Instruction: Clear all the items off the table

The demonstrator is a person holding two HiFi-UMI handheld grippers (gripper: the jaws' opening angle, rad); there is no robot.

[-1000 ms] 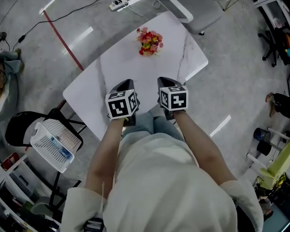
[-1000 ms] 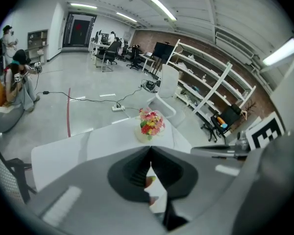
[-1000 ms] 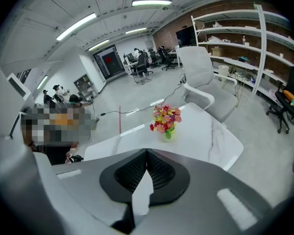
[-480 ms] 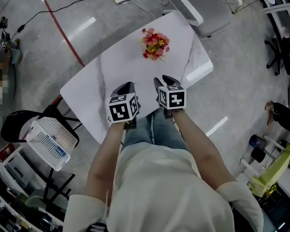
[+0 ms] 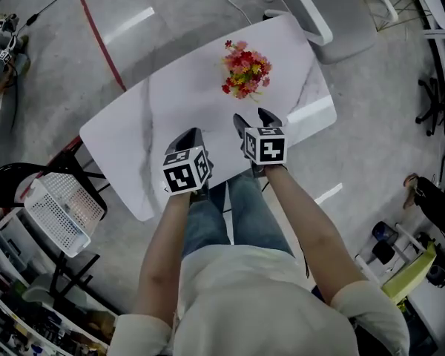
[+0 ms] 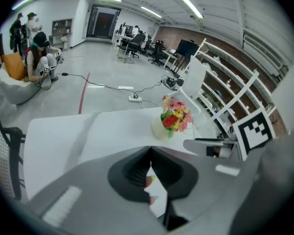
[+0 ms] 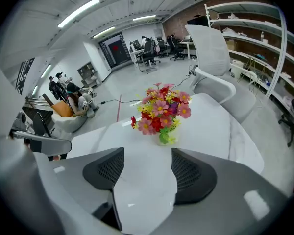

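Pink, red and yellow flowers in a small pale vase [image 5: 246,69] stand upper centre on the white marbled table [image 5: 126,147]. Just below, the right gripper [image 5: 252,119] has just parted its jaws, empty and facing them, likely readying a grab. The left gripper [image 5: 190,136] has its jaws together, empty.

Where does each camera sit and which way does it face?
Head view: on the person's head, looking down at the table; forearms, torso, left gripper and right gripper show.
Left gripper view: on that gripper, facing across the table; its shut jaws show.
Right gripper view: on that gripper, facing the flowers; its jaws have just been opening, nothing between.
Shared: all three views show the flowers.
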